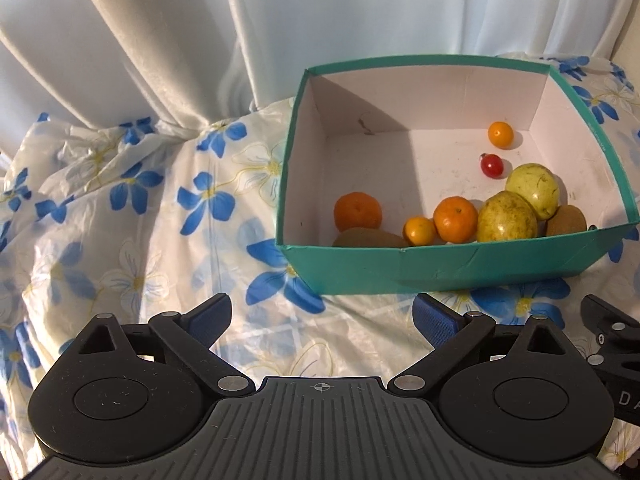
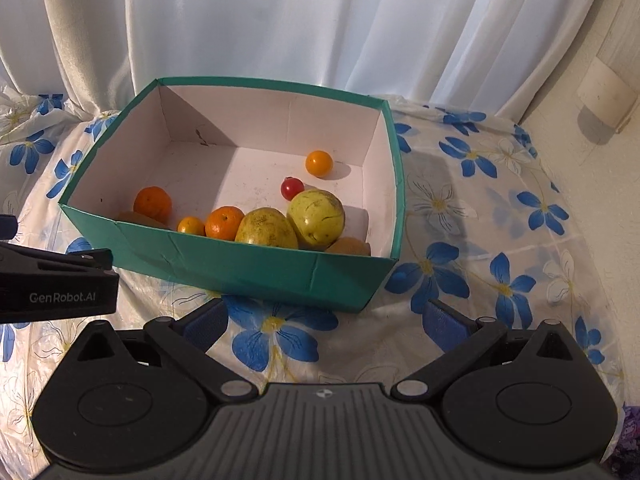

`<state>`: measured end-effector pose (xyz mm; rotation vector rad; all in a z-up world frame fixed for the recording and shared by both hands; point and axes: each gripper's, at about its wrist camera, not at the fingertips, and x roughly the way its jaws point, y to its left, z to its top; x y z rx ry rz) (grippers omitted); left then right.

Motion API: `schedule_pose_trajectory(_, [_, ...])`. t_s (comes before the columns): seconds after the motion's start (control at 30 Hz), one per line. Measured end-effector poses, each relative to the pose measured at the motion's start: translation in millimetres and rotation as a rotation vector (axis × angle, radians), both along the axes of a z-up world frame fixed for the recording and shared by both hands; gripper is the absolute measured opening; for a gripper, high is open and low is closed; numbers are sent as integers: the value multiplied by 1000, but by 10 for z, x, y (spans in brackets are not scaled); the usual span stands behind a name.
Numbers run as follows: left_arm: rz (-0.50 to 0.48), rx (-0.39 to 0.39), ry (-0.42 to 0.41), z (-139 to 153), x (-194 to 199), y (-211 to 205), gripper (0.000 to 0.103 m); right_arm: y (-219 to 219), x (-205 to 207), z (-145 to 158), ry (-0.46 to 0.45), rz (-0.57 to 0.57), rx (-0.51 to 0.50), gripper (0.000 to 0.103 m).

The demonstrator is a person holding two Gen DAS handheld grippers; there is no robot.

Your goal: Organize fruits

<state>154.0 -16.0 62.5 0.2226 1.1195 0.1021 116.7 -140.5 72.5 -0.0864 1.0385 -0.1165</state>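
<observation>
A teal cardboard box [image 1: 440,268] [image 2: 248,268] with a white inside stands on the flowered cloth. In it lie two yellow-green guavas [image 1: 532,190] [image 2: 316,214], two mandarins [image 1: 357,211] [image 2: 153,203], two small yellow-orange fruits [image 1: 500,134] [image 2: 319,163], a red cherry tomato [image 1: 491,165] [image 2: 292,188] and brown kiwis [image 1: 566,221] [image 2: 348,246] by the near wall. My left gripper [image 1: 322,318] is open and empty, in front of the box's left corner. My right gripper [image 2: 324,320] is open and empty, in front of the box's near wall.
A white cloth with blue flowers [image 1: 140,220] [image 2: 500,240] covers the surface. White curtains [image 1: 200,40] [image 2: 280,20] hang behind. A wall with a fitting [image 2: 604,92] is at the right. The other gripper's body [image 2: 56,284] [image 1: 616,344] shows at each view's edge.
</observation>
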Motion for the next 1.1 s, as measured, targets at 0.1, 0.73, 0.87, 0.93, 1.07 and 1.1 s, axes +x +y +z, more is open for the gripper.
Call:
schedule_pose_trajectory(0.1, [13,11,13,-16,23,11,100,-19,60,11,46,-26,2,103])
schedule_pose_trajectory(0.73, [48,-27,29,-8,45,95,100,15,228,-25,111,-28,7,103])
schedule_pose_trajectory(0.87, [50,-28,32,-17,47,101,100,19,231,-33,112,-26,7,103])
schedule_pose_trajectory(0.93, [50,-25,34,-23,48,97,100,17,230,-36,114,-26,8,103])
schedule_pose_trajectory(1.07, [53,-27,33,-26,49,102,100,13,224,-41,116,-26,7,103])
schedule_pose_trajectory(1.1, [52,-28,28,-27,46,101,100,13,223,-40,115,-25,6,103])
